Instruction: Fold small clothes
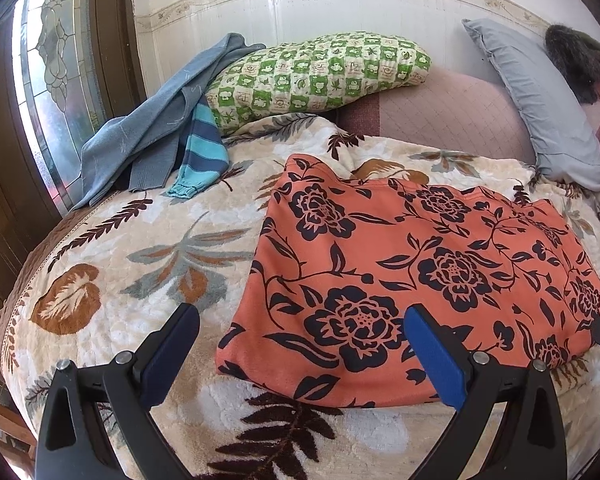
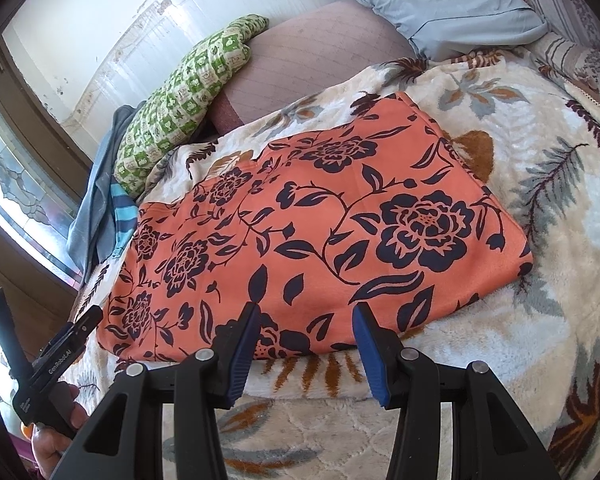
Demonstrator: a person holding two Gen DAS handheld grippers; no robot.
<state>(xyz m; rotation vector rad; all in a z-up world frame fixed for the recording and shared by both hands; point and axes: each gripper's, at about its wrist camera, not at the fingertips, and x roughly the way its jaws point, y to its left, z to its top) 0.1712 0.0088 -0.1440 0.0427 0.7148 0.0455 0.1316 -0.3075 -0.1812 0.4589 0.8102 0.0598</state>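
An orange garment with dark flower print (image 1: 412, 276) lies flat on the leaf-patterned blanket (image 1: 140, 248); it also shows in the right wrist view (image 2: 320, 236). My left gripper (image 1: 302, 316) is open, hovering just short of the garment's near left edge, holding nothing. My right gripper (image 2: 306, 314) is open over the garment's near edge, empty. The left gripper also shows at the lower left of the right wrist view (image 2: 56, 354), held in a hand.
A blue-grey sweater (image 1: 148, 120) and a striped teal sleeve (image 1: 204, 148) lie at the far left by a green checked pillow (image 1: 320, 76). A grey pillow (image 1: 540, 104) leans at the far right. A window (image 1: 56, 80) is to the left.
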